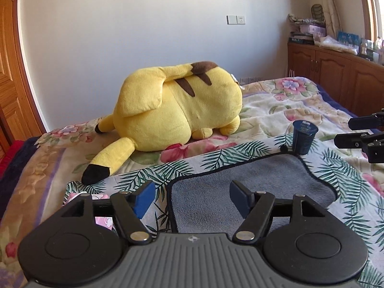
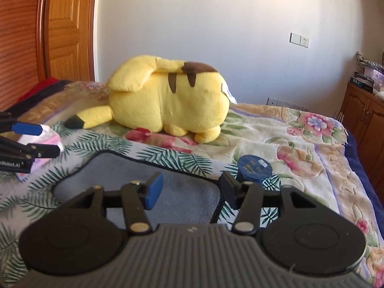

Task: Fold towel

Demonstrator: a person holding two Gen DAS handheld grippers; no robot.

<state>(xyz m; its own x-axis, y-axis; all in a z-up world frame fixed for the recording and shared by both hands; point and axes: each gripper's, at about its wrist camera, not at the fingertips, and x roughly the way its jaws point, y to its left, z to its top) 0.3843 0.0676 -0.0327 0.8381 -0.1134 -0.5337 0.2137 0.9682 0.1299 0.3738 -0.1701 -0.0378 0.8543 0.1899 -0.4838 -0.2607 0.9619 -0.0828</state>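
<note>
Both tongs gaping empty, left gripper [image 1: 192, 198] and right gripper [image 2: 189, 188] over grey towel [image 1: 252, 187], dark cup [image 1: 303, 139] beside

The towel [image 1: 252, 187] lies flat on a patterned cloth [image 1: 216, 156] spread over the bed [image 1: 288, 110], with a cup [image 1: 304, 137] standing at its far right corner. Behind the cloth a plush toy [image 1: 177, 105] lies on the bed before the wall [image 1: 144, 24], and a cabinet [image 1: 336, 72] stands to the right of the bed. The left gripper [image 1: 192, 200] sits over the towel's near left edge, the right gripper [image 2: 190, 189] over its near right part, and a small packet [image 2: 48, 139] lies on the cloth left of the towel.
</note>
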